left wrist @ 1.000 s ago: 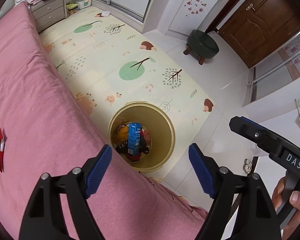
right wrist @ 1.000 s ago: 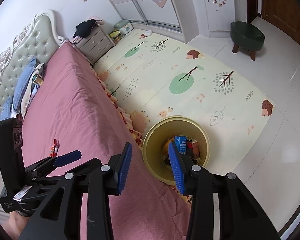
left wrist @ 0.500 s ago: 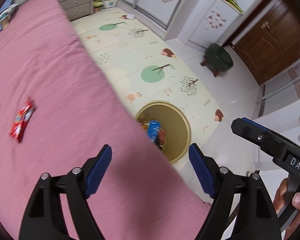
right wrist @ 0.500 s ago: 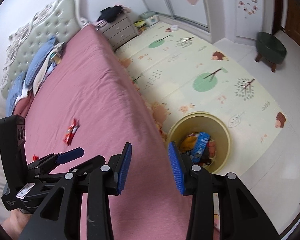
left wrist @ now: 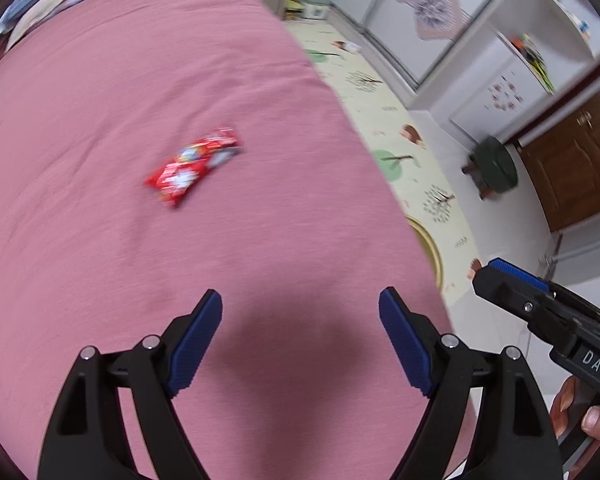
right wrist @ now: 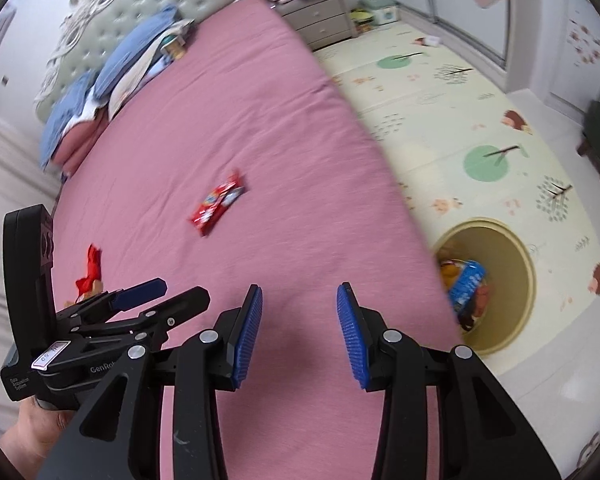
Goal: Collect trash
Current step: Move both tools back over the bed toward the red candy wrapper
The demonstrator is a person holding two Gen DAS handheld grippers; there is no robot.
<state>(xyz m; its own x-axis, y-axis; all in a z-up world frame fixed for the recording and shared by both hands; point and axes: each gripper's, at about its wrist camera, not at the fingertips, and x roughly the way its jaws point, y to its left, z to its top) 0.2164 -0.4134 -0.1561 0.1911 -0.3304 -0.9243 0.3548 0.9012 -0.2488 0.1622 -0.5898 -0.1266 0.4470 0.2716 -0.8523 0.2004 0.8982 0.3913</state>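
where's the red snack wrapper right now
The red snack wrapper lies flat on the pink bed, mid-mattress, ahead of both grippers, untouched.

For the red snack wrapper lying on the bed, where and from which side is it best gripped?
Probably across its narrow middle, from straight above. The red snack wrapper lies flat and diagonal on the pink bedspread, so the open left hand-held gripper should turn its fingers to straddle the short width, pressing into the soft cover.
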